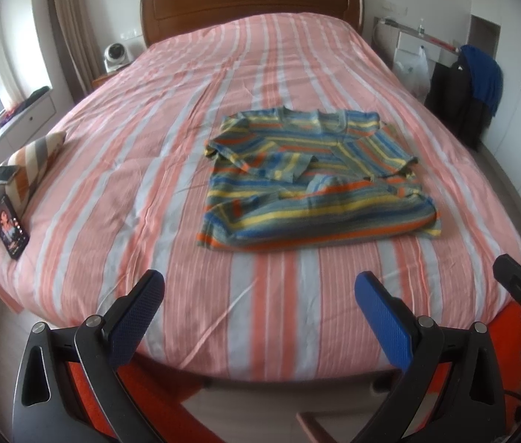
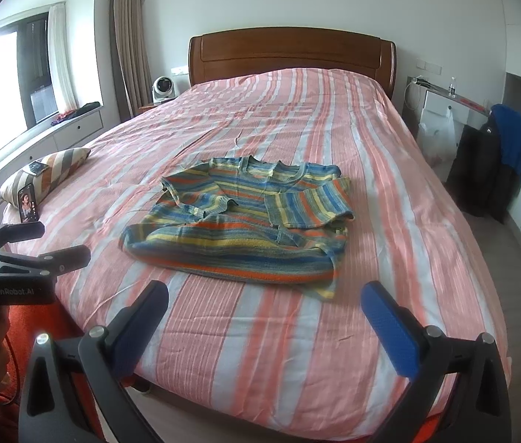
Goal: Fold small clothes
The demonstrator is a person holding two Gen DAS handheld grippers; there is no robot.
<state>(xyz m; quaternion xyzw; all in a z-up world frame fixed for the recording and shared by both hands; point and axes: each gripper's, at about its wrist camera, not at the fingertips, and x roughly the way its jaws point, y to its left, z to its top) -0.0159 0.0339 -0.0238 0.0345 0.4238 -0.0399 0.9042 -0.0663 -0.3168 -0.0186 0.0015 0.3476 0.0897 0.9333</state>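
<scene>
While both spread empty | left gripper, right gripper | sweater ahead, apart

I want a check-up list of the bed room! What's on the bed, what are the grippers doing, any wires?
Surface: bed with pink, white and grey striped cover, slightly wrinkled.
Job's things: striped sweater lying flat mid-bed, both sleeves folded in over the body.
Clutter: striped pillow at the bed's left edge, phone with lit screen leaning on it.
Grippers: left gripper open, holding nothing; right gripper open, holding nothing; both short of the sweater.
Cables: thin cable beside the hand holding the left gripper.
Surroundings: wooden headboard, white fan, blue garment on a chair.
</scene>
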